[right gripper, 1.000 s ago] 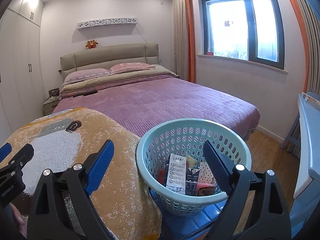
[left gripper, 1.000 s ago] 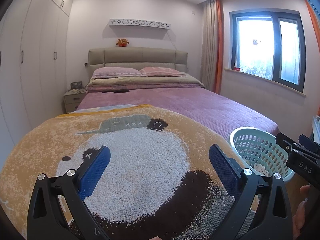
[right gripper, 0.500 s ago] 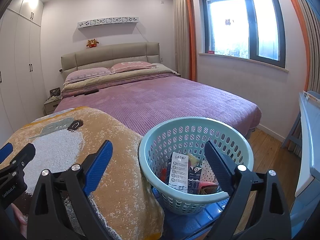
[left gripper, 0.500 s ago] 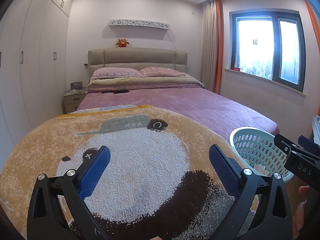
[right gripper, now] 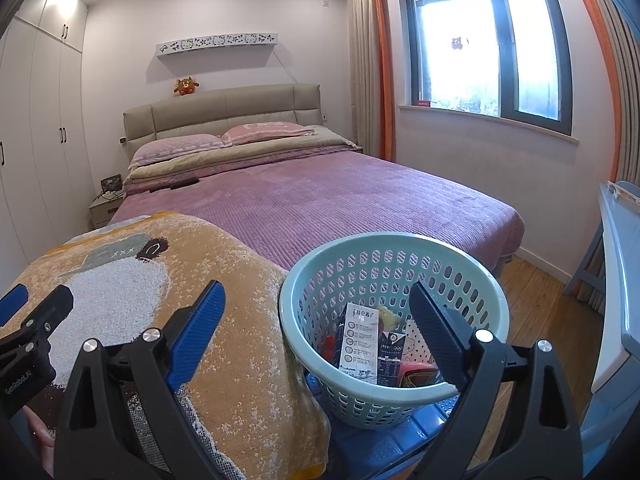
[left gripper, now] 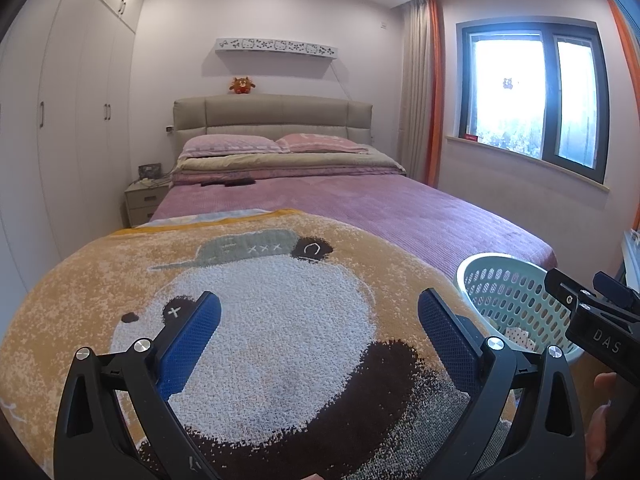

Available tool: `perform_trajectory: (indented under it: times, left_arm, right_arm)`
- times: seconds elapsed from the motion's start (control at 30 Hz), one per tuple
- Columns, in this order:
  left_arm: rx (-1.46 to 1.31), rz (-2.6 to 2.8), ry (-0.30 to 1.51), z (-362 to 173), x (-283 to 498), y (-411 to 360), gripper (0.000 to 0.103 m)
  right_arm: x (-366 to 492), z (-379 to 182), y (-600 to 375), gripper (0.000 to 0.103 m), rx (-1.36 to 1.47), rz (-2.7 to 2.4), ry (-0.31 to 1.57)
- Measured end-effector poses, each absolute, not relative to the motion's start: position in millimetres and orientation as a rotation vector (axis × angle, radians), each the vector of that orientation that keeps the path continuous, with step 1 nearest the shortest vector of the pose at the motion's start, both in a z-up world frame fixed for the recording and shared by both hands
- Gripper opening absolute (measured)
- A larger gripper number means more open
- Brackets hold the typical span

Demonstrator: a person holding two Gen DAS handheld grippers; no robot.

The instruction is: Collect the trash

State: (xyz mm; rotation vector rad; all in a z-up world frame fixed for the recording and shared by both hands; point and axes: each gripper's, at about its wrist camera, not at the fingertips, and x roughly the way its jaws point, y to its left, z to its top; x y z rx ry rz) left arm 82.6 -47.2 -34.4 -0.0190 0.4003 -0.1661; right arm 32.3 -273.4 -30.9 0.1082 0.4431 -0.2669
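A pale green perforated basket (right gripper: 360,246) stands on a blue stool beside the bed's foot; it also shows in the left wrist view (left gripper: 480,264). Inside lie several pieces of trash: a white printed carton (right gripper: 358,338), a dark packet (right gripper: 390,354) and red wrappers (right gripper: 416,372). My right gripper (right gripper: 316,312) is open and empty, held just above and in front of the basket. My left gripper (left gripper: 320,320) is open and empty over an orange panda blanket (left gripper: 256,304). Each gripper shows at the edge of the other's view.
A bed with a purple cover (right gripper: 320,200) fills the middle, pillows (left gripper: 232,146) at the headboard. White wardrobes (left gripper: 60,120) line the left wall, with a nightstand (left gripper: 142,200). A window (right gripper: 488,44) and wood floor (right gripper: 540,300) are on the right, a light blue table (right gripper: 616,240) at the far right.
The right gripper has risen and drawn slightly back from the basket. The left gripper has barely moved. Both stay open.
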Motion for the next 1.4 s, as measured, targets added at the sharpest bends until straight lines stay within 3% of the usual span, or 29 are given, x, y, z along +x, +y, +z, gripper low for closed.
perform_trajectory:
  times: [1.4]
  left_arm:
    - [-0.014, -0.156, 0.398, -34.1, 81.1, -47.1, 0.095]
  right_arm:
    - [33.0, -36.8, -273.7, 0.089, 0.116, -0.255, 0.454]
